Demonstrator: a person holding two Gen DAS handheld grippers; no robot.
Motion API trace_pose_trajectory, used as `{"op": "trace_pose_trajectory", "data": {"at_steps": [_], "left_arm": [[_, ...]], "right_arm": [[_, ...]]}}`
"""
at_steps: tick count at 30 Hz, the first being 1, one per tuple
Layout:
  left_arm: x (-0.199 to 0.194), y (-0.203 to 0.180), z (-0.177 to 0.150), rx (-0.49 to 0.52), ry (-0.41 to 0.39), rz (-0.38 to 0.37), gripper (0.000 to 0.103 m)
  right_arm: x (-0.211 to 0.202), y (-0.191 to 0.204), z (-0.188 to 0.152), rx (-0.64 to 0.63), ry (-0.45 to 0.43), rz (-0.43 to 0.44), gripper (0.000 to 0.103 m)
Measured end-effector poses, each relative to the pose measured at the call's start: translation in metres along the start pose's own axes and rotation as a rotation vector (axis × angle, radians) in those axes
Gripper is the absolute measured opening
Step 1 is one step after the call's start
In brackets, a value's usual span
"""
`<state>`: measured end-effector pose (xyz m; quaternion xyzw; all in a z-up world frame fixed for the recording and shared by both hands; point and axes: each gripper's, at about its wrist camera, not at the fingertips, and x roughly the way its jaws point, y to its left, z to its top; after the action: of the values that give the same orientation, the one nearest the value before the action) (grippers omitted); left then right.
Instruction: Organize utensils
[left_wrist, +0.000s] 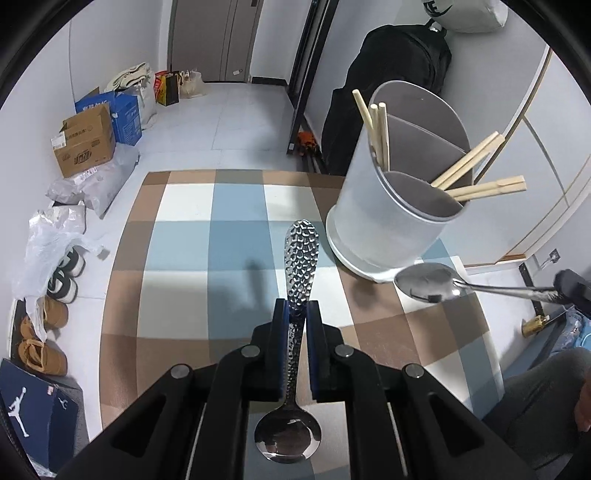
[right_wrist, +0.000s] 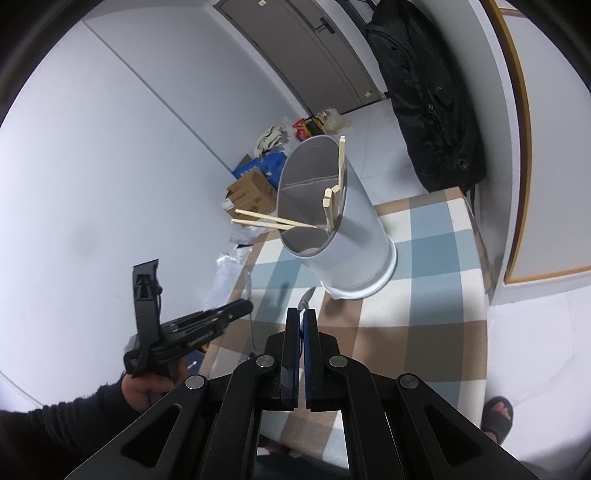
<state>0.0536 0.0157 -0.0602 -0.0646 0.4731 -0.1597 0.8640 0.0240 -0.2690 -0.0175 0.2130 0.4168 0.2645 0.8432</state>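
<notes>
L gripper (left_wrist: 297, 314) clamped on hammered spoon (left_wrist: 301, 266); R gripper (right_wrist: 301, 314) pinching 2nd spoon (left_wrist: 428, 284), beside holder (left_wrist: 373, 218) on desk (left_wrist: 184, 236).

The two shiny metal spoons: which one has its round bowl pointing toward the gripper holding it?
The hammered-handle metal spoon in the left gripper; its bowl sits nearest the camera. The right gripper's smooth spoon points outward.

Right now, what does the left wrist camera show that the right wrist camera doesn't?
Left only: the left claw shut on a hammered spoon, bowl toward the camera; a second spoon in full; shoes on the floor.
Right only: the hand holding the left claw, and a sandalled foot.
Both: the grey holder with chopsticks on the checked cloth.
</notes>
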Motion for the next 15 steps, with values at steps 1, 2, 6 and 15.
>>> {"op": "trace_pose_trajectory", "data": {"at_steps": [1, 2, 6, 15], "left_arm": [[0.0, 0.005, 0.001, -0.002, -0.004, -0.002, 0.005], [-0.002, 0.005, 0.0, -0.003, -0.013, -0.003, 0.005], [-0.012, 0.006, -0.001, -0.014, -0.038, -0.022, 0.005], [-0.028, 0.004, 0.0, 0.004, -0.1, -0.061, 0.0]], "right_arm": [[0.0, 0.0, 0.0, 0.0, -0.001, -0.003, 0.001], [-0.001, 0.0, 0.0, 0.001, -0.004, -0.005, 0.001], [-0.003, 0.003, 0.0, -0.006, -0.015, -0.01, 0.001], [-0.007, 0.023, 0.002, -0.064, 0.002, -0.033, 0.001]]}}
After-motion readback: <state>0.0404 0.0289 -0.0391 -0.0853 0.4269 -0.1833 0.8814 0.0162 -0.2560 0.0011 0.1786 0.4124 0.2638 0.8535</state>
